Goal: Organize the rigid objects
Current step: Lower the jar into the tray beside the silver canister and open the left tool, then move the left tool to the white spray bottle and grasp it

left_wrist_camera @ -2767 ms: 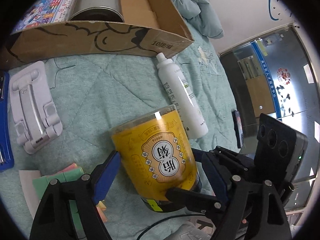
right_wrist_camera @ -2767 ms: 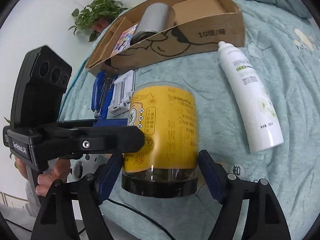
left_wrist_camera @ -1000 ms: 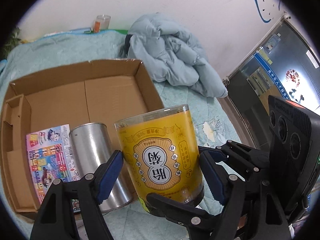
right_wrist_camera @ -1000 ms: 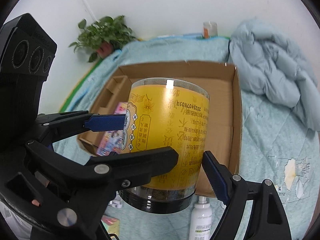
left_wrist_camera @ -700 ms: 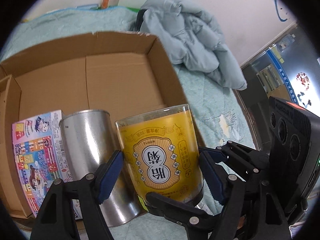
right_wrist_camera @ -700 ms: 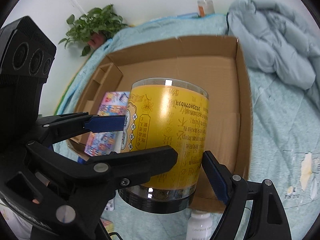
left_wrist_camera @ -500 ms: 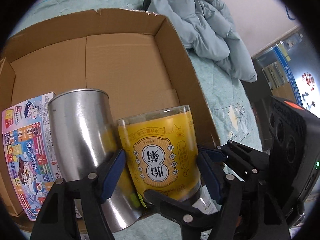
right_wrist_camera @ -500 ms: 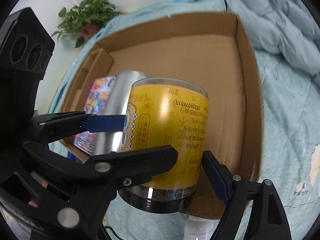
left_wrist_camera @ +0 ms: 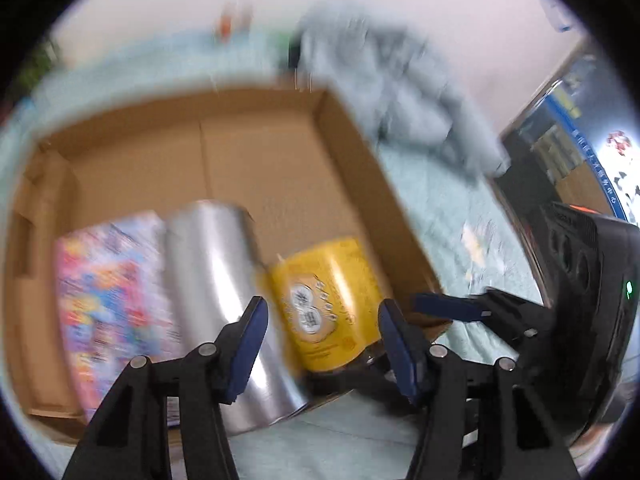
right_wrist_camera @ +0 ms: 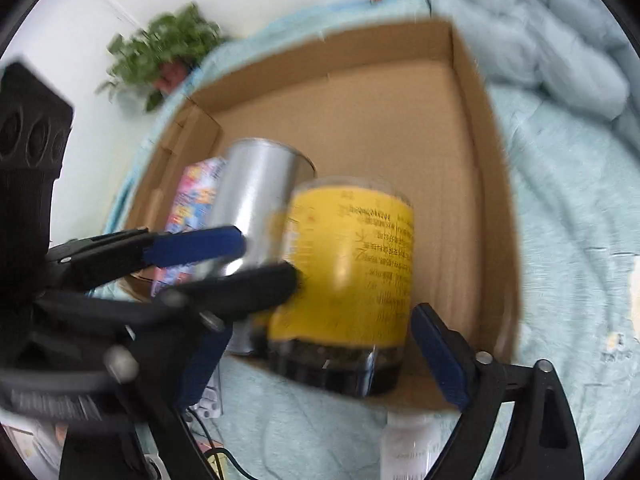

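Observation:
A yellow-labelled jar [left_wrist_camera: 324, 300] stands inside the cardboard box [left_wrist_camera: 360, 168] at its near right corner, beside a silver can [left_wrist_camera: 216, 280] and a colourful packet [left_wrist_camera: 108, 292]. My left gripper [left_wrist_camera: 322, 332] is open, pulled back from the jar, fingers apart on either side and not touching it. In the right wrist view the jar [right_wrist_camera: 348, 264] stands in the box [right_wrist_camera: 472, 160] next to the silver can [right_wrist_camera: 256, 184]. My right gripper [right_wrist_camera: 320, 344] is open around the jar's base, pads clear of it. Both views are motion-blurred.
A white spray bottle [right_wrist_camera: 408, 444] lies on the teal bedspread [right_wrist_camera: 568, 280] just before the box. A crumpled blue-grey duvet [left_wrist_camera: 400, 92] lies behind the box at right. A potted plant [right_wrist_camera: 160, 52] stands at far left. The box's far half is bare cardboard.
Both grippers carried the jar from the bedspread up over the box and lowered it beside the silver can. Now both have let go and drawn back; the jar stands free.

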Demonstrator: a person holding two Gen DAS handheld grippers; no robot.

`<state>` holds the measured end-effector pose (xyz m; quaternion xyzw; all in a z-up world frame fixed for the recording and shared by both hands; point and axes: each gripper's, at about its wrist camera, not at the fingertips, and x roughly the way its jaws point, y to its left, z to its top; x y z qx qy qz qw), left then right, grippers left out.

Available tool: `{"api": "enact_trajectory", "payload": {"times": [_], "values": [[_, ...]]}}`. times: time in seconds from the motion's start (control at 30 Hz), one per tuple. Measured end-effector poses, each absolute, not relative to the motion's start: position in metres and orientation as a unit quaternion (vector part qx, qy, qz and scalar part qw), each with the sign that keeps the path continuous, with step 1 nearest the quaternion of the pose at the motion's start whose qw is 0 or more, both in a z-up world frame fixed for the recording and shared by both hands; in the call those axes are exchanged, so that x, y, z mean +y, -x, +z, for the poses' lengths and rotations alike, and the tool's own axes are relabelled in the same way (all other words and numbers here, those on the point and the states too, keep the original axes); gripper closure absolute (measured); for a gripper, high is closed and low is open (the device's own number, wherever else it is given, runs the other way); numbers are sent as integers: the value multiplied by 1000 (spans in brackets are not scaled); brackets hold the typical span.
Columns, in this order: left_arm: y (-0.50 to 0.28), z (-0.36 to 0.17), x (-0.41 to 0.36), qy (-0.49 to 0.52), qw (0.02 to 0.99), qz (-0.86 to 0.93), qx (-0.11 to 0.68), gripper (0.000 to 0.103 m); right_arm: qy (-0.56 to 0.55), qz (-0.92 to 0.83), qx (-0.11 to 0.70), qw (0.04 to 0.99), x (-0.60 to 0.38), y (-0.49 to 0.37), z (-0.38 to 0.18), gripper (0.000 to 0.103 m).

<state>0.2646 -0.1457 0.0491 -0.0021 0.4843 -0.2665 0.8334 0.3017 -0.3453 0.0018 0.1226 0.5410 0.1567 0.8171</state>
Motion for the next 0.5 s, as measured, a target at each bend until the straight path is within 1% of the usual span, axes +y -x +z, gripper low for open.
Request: {"api": "enact_trajectory", "payload": {"times": [0.03,0.07,0.1,0.13,0.2,0.23,0.3,0.37,0.43,0.5], "values": [[-252,59,-135,-5,851,-256,458,45,-107,147,512,840,-345,-284,19,6],[-235,71,-121,-15,873,-237,426,37,-97,137,491,855,-345,-271,30,0],[-220,81,-109,-22,890,-217,399,24,-87,120,458,877,-345,-250,44,1],[-205,89,-97,-25,907,-193,373,19,-79,106,432,892,-344,-231,54,1],[-173,104,-76,-27,934,-145,325,17,-61,84,400,911,-337,-198,61,1],[-163,108,-70,-29,939,-133,317,17,-52,78,392,915,-330,-185,60,1],[-139,122,-57,-33,947,-104,303,17,-43,66,392,916,-320,-166,54,1],[-116,142,-45,-29,958,-77,274,17,-45,58,401,913,-311,-149,47,1],[-100,163,-34,-46,965,-52,254,17,-44,54,405,912,-303,-132,46,1],[-85,179,-31,-67,965,-46,248,17,-44,50,390,918,-304,-107,51,1]]}}
